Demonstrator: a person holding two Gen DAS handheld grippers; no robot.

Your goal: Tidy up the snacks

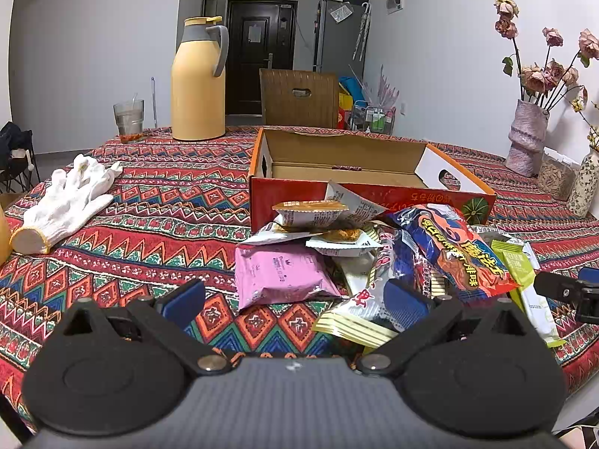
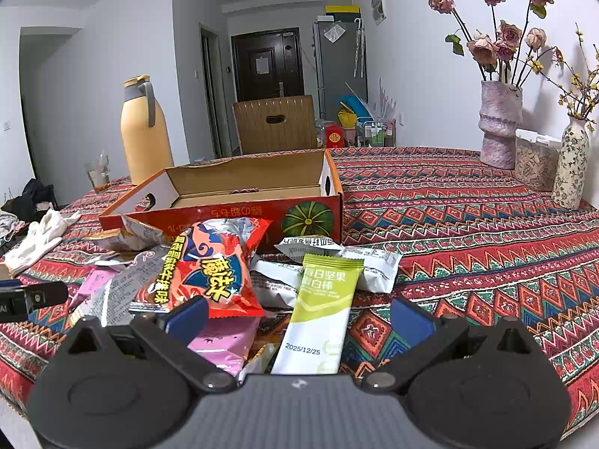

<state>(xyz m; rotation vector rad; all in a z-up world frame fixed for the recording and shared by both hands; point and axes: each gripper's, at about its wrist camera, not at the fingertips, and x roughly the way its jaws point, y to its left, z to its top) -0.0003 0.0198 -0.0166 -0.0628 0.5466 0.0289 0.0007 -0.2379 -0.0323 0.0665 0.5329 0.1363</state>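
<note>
from the left wrist, the left gripper [image 1: 295, 297] hangs with its jaws released and holding nothing, just above the near edge of the worktop [image 1: 157, 202], where the pink packet [image 1: 280, 275] lies at the front of the snack pile [image 1: 378, 254] that rests against the near wall of the open orange box [image 1: 370, 176]; white gloves [image 1: 67, 202] lie toward the left edge. from the right wrist, the right gripper [image 2: 299, 316] also has its jaws released and empty, astride the green bar packet [image 2: 318, 307], with the red bag [image 2: 209, 269] just left of it and the vases [image 2: 501, 123] at the far right corner.
</note>
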